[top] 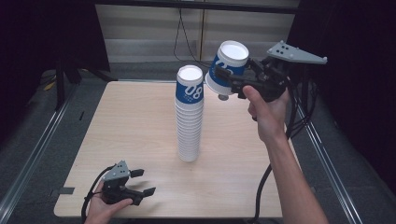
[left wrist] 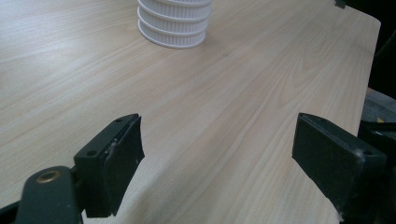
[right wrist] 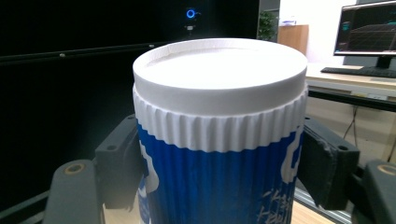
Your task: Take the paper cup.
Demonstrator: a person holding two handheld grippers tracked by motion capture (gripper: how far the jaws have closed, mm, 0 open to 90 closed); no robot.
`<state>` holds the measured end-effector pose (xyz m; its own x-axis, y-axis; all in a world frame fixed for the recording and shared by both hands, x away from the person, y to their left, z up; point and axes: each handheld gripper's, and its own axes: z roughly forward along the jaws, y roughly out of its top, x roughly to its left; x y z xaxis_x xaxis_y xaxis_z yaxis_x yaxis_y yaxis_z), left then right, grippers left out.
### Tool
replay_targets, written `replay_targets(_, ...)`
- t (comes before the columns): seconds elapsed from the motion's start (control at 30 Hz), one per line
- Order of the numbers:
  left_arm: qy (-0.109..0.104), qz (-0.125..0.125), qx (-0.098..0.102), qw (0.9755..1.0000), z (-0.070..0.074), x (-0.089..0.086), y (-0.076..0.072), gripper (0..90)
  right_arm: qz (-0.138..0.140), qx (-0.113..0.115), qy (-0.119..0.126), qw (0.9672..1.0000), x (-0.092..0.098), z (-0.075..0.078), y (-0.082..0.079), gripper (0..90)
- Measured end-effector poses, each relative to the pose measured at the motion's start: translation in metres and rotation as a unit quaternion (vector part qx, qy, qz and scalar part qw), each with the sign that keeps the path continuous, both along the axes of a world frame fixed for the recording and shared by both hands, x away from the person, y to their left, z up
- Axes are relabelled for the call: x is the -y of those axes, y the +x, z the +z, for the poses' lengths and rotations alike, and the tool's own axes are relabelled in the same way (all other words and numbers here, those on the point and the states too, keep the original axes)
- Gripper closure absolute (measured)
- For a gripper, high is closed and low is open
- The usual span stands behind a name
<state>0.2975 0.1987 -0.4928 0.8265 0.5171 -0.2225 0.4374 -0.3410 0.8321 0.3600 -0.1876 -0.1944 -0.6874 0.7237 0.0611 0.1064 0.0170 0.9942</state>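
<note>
At the near left corner of the table (top: 140, 121) we rest our left gripper (top: 141, 182) on the wood, jaws spread wide with nothing between them. Farther in, at mid-table, stands the tall stack of cups (top: 190, 114), bottoms up. Beyond it and to the right, our right gripper (top: 229, 79) holds one blue-and-white cup (top: 227, 68) in the air, jaws clamped on its sides, near the stack's top.

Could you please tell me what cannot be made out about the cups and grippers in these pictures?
- Held cup: right gripper view, bottom edge cuts its lower part; printing unreadable.
- Cup stack: left gripper view, top edge cuts all but its lowest rims.
- Right gripper: high view, the cup hides one jaw.
</note>
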Motion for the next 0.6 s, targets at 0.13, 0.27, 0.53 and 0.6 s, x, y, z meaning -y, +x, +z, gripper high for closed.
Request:
replay_targets(0.13,-0.002,0.002,0.001,1.0,0.0,0.001,0.0,16.0,0.004,-0.005,-0.002,1.0,0.005,-0.007,-0.005,25.5)
replay_targets(0.27,0.004,-0.003,0.009,0.9999,0.002,0.005,-0.001,16.0,-0.005,-0.006,0.002,1.0,0.009,-0.021,-0.013,25.7)
replay_targets(0.53,-0.01,-0.022,0.002,0.9997,0.004,0.008,-0.002,15.9,-0.016,-0.022,0.003,0.9996,0.018,-0.051,-0.022,25.9)
replay_targets(0.6,-0.012,-0.021,0.007,0.9997,0.005,0.006,-0.002,15.8,-0.015,-0.033,-0.001,0.9993,0.021,-0.061,-0.023,25.9)
